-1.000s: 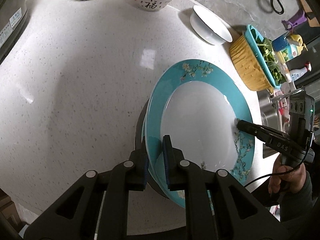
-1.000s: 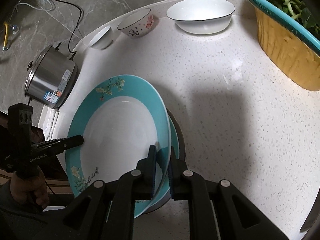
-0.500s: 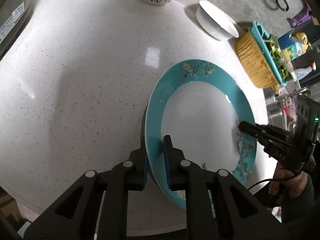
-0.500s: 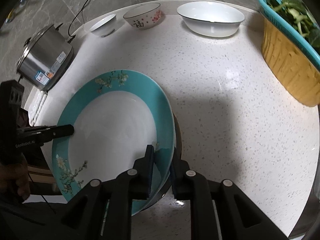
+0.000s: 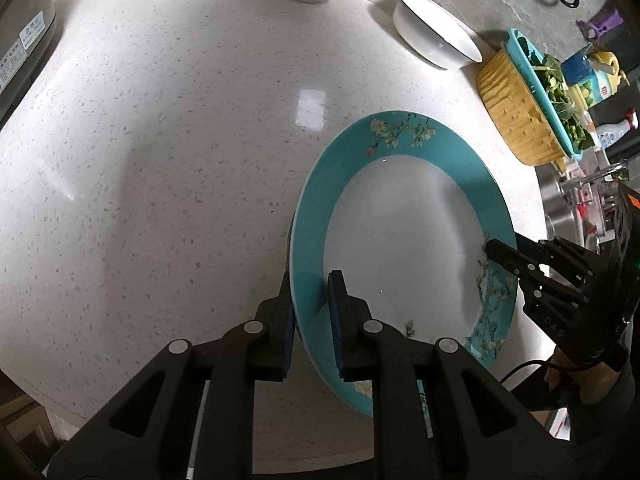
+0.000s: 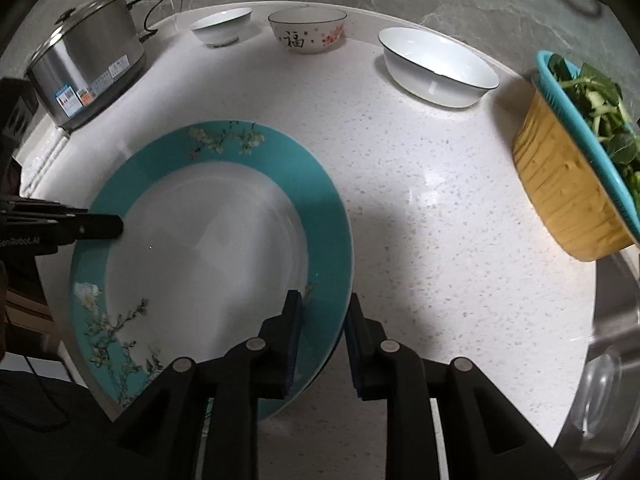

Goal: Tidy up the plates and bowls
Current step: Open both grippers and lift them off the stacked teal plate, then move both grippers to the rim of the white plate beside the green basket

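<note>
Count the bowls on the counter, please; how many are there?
3, in a row along the back edge: small white bowl beside the pot, patterned bowl in the middle, large white bowl nearest the vegetable basket.

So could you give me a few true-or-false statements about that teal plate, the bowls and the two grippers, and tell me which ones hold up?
1. The left gripper is clamped on the rim of the teal plate. True.
2. The right gripper squeezes the plate rim tightly. False: its jaws have just been opening, and a gap shows between the right-hand pad and the rim that sits between them.
3. Three bowls stand along the back of the counter. True: a small white bowl, a patterned bowl and a wide white bowl.
4. The bowls are stacked inside each other. False: each stands apart.
5. The yellow basket is empty. False: it holds leafy greens.
</note>
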`<state>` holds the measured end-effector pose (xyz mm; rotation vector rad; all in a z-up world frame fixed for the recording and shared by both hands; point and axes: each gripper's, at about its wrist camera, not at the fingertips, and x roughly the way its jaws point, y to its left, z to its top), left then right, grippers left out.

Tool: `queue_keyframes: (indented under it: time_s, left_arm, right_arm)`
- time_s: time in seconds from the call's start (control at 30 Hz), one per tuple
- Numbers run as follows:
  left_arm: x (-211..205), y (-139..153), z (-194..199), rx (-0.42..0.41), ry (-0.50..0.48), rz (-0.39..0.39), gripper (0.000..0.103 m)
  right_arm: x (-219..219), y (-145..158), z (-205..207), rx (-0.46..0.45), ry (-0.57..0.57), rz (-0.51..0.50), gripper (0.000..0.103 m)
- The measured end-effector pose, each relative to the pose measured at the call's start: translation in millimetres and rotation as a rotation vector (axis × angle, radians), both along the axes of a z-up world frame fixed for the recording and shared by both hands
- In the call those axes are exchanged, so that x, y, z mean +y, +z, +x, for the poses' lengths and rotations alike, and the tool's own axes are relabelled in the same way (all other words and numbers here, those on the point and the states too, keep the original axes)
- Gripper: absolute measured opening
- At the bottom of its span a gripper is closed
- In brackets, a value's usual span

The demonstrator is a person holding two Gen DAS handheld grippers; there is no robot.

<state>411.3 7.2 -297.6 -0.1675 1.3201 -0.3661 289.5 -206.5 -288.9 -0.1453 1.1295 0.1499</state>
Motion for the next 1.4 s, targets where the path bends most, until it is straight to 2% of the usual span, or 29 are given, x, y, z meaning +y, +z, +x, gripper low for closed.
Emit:
queue_keyframes:
  time_s: [0.17,0.2,0.23,0.3,0.33,0.37,0.4,0.43,0.47,0.5,0.53,0.6,0.63,0.7,0.73,0.8,0.87,0.93,1.0,1.07,1.17,1.4]
  left_arm:
    - [-1,0,0,0.005,-0.001,-0.007,0.014]
    - [0,0,1,0.011,-0.001,-0.013,0.014]
    - [2,0,1,0.017,0.004,-0.023,0.014]
    - [9,5,4,0.007,0.023,-0.034,0.015]
    - [13,8,5,-0.001,0.034,-0.036,0.018]
    - [18,13,8,-0.011,0.048,-0.039,0.023]
    - [25,20,13,-0.025,0.069,-0.053,0.042]
    - [31,28,18,-0.049,0.088,-0.072,0.069]
    - [35,38,24,-0.082,0.101,-0.084,0.078]
    - [37,49,31,-0.122,0.109,-0.097,0.084]
    - [36,61,41,-0.153,0.101,-0.114,0.084]
    - [28,78,64,-0.153,0.075,-0.163,0.084]
    - [21,85,79,-0.140,0.066,-0.176,0.084]
    - [4,95,104,-0.121,0.055,-0.130,0.084]
    - [-7,101,118,-0.138,0.057,-0.102,0.084]
    - [-33,110,144,-0.197,0.023,-0.101,0.084]
    - [-57,114,164,-0.211,-0.018,-0.096,0.084]
    - [-88,113,186,-0.213,-0.085,-0.086,0.084]
    - [-112,104,205,-0.196,-0.125,-0.056,0.084]
    - [-126,91,225,-0.169,-0.143,-0.052,0.084]
    - [-137,73,256,-0.126,-0.134,-0.054,0.084]
    - [-154,48,299,-0.103,-0.129,-0.055,0.084]
  right_arm:
    - [-1,-2,1,0.003,-0.003,0.006,0.028]
    - [-2,-2,1,0.005,-0.005,0.014,0.034]
    - [-4,-1,1,0.003,-0.010,0.021,0.046]
    - [-11,6,-2,-0.022,-0.030,0.050,0.060]
    - [-14,10,-2,-0.032,-0.036,0.060,0.064]
    - [-21,16,-1,-0.047,-0.050,0.076,0.067]
    - [-26,20,0,-0.055,-0.064,0.091,0.072]
    - [-35,27,3,-0.062,-0.089,0.117,0.076]
    - [-46,34,9,-0.068,-0.128,0.157,0.078]
    - [-55,40,14,-0.070,-0.159,0.193,0.080]
    - [-67,48,21,-0.073,-0.202,0.246,0.082]
    - [-87,68,39,-0.097,-0.296,0.340,0.085]
    - [-94,77,49,-0.104,-0.333,0.371,0.085]
    - [-101,96,72,-0.125,-0.362,0.396,0.085]
    - [-102,103,84,-0.139,-0.375,0.368,0.085]
    - [-103,113,105,-0.185,-0.422,0.306,0.085]
    - [-112,110,123,-0.199,-0.498,0.308,0.076]
    - [-126,96,132,-0.183,-0.596,0.392,0.054]
    - [-135,78,138,-0.168,-0.676,0.424,0.046]
    - [-138,63,141,-0.150,-0.721,0.470,0.045]
    - [-139,51,144,-0.149,-0.755,0.483,0.045]
    - [-137,41,169,-0.153,-0.785,0.448,0.048]
